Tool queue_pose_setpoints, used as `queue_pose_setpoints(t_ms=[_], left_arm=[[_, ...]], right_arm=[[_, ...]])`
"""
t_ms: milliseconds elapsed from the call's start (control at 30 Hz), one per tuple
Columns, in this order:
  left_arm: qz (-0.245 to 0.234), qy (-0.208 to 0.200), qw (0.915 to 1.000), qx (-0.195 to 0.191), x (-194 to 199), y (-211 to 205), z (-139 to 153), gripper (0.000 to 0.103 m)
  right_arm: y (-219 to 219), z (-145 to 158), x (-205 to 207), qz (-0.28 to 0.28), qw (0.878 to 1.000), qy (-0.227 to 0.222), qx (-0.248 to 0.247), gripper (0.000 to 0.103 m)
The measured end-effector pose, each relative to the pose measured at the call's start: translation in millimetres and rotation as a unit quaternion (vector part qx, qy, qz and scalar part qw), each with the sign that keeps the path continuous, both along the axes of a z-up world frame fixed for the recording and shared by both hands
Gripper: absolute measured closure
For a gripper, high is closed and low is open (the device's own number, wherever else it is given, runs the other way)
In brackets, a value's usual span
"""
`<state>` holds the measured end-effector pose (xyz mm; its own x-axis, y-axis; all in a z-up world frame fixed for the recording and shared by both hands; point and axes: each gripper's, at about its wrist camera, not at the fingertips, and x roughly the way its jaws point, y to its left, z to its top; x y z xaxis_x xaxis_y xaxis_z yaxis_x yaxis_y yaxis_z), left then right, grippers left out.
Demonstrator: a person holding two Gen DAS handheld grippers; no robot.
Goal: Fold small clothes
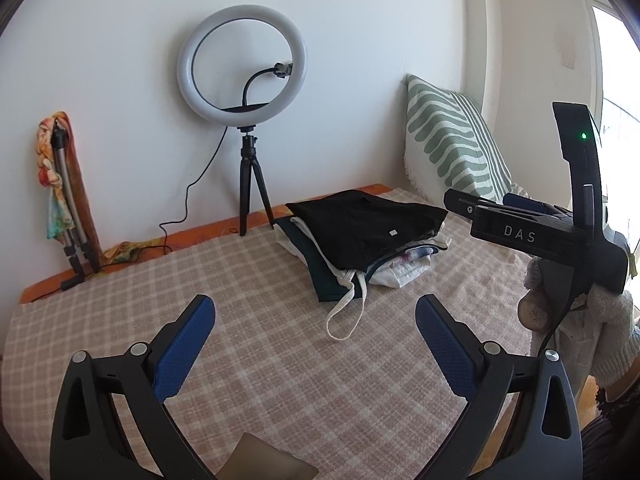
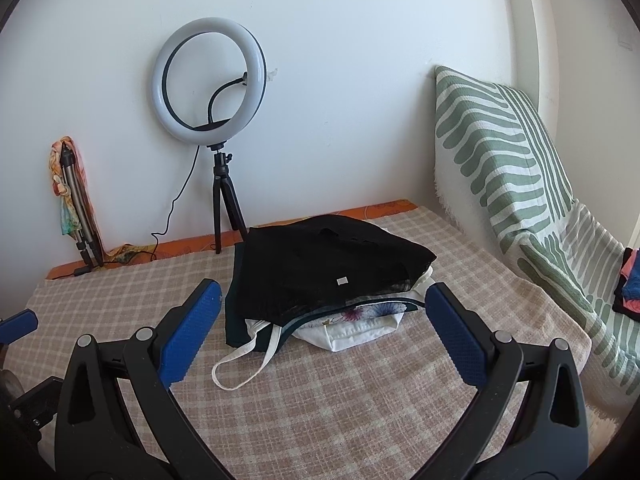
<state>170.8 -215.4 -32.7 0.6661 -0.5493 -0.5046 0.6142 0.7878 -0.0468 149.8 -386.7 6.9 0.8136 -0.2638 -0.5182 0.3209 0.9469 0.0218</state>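
Both pictures are bright and sharp, with soft daylight coming from the window (image 1: 612, 80) at the right, which is overexposed. Shadows are weak. Straight lines bend strongly toward the edges, and the corners are black.

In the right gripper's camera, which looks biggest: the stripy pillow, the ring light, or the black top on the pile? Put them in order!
Largest to smallest as they look:
1. Stripy pillow
2. Black top
3. Ring light
The top sits nearer the camera than the light, so their real sizes may differ.
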Motion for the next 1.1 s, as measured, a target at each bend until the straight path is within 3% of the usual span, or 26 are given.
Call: queue_pose_setpoints(t_ms=[1100], left_arm=[[0.009,-0.009,0.9999,-0.006,-6.1,6.6,5.7,0.003]], right_arm=[[8.2,-5.7,4.5,0.015,1.000,0.006,0.002,0.000]])
